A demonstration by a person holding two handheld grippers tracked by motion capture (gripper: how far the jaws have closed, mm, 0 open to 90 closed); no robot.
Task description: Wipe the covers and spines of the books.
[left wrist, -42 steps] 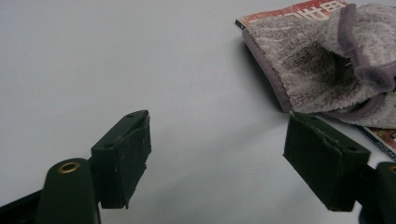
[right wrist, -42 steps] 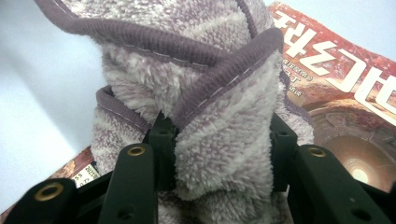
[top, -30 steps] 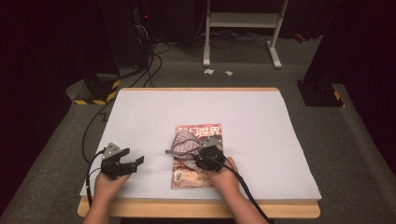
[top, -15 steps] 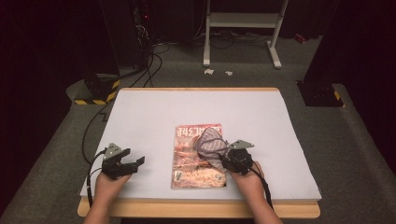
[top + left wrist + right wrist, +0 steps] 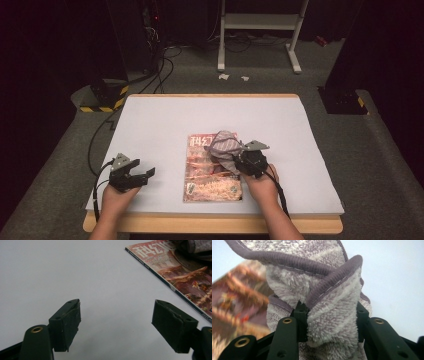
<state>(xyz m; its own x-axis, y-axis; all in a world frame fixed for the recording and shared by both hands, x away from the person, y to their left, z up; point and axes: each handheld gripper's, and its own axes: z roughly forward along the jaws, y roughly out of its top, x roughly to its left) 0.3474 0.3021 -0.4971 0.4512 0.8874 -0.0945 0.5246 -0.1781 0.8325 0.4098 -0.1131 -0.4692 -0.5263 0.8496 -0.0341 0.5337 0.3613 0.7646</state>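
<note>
moved: right gripper (image 5: pixel 239 156) and cloth (image 5: pixel 223 145) carried rightward across the magazine (image 5: pixel 212 172) since a second ago; jaws have just been closing, cloth between them
right jaws: pinching a fold of the fluffy grey cloth, bunched up between the pads (image 5: pixel 300 315)
cloth: lifted over the magazine's upper right part, near its edge
left gripper (image 5: pixel 142 175): resting low on the white table (image 5: pixel 150 120), left of the magazine; jaws spread wide, holding nothing
magazine: flat, near the table's front edge

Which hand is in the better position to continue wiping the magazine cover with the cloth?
Right. The right gripper already pinches the cloth over the magazine; the left gripper is open beside it.
</note>
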